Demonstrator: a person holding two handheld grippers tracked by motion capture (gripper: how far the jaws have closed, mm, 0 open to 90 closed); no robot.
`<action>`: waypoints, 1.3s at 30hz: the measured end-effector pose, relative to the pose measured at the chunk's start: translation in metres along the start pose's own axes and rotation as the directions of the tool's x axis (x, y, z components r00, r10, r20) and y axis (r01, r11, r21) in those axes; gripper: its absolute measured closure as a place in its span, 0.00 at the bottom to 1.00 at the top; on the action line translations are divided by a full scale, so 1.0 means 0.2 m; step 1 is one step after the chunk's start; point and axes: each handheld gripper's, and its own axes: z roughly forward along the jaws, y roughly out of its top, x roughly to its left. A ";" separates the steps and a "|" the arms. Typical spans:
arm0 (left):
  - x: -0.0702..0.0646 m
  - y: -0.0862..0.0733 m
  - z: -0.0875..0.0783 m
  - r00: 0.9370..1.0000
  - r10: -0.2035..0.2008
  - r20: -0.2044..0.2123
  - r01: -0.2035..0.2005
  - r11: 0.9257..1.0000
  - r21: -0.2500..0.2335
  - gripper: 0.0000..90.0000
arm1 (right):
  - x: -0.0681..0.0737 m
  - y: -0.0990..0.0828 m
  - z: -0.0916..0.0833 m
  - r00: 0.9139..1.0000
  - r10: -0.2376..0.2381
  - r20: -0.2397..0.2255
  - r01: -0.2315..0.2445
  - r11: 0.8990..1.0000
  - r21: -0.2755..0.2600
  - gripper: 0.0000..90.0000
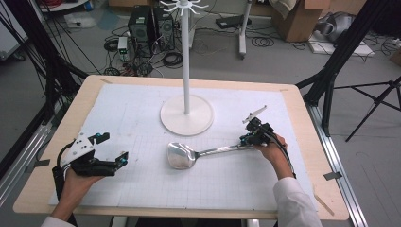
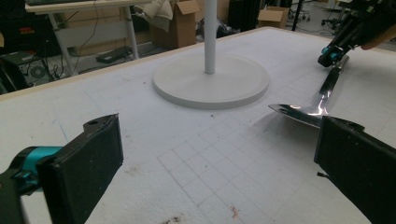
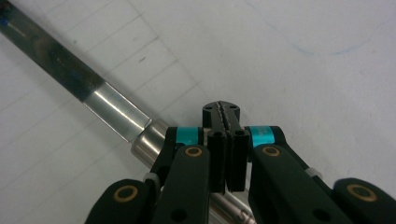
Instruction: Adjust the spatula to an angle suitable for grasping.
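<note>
White mat (image 1: 142,189), right tongs (image 1: 249,140) clamping ladle (image 1: 182,155)

1 ladle (image 1: 189,154), 1 white stand (image 1: 186,113), 2 grippers: left gripper (image 1: 113,147), right gripper (image 1: 245,140).

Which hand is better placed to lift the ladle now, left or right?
Right. The right tool is shut on the end of the ladle handle, near the white stand. The left tool is open and apart from the ladle.
</note>
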 end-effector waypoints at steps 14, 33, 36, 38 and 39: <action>-0.01 0.00 0.00 1.000 0.004 0.008 -0.004 1.000 0.006 0.02 | 0.09 -0.10 -0.08 0.998 -0.042 -0.036 0.041 0.999 -0.022 0.99; 0.00 -0.01 0.00 1.000 0.004 0.004 -0.004 1.000 0.011 0.02 | 0.10 -0.15 -0.14 0.998 -0.037 -0.053 0.033 0.996 -0.087 0.99; -0.01 -0.01 0.00 1.000 0.004 0.005 -0.004 1.000 0.011 0.02 | 0.10 -0.15 -0.16 0.998 -0.041 -0.048 0.036 0.994 -0.104 0.91; 0.00 -0.01 0.00 1.000 0.006 0.006 -0.006 1.000 0.011 0.02 | 0.11 -0.14 -0.17 0.998 -0.043 -0.047 0.038 0.993 -0.114 0.89; 0.00 -0.01 0.00 1.000 0.005 0.005 -0.005 1.000 0.012 0.02 | 0.11 -0.13 -0.18 0.997 -0.059 -0.050 0.052 0.990 -0.129 0.87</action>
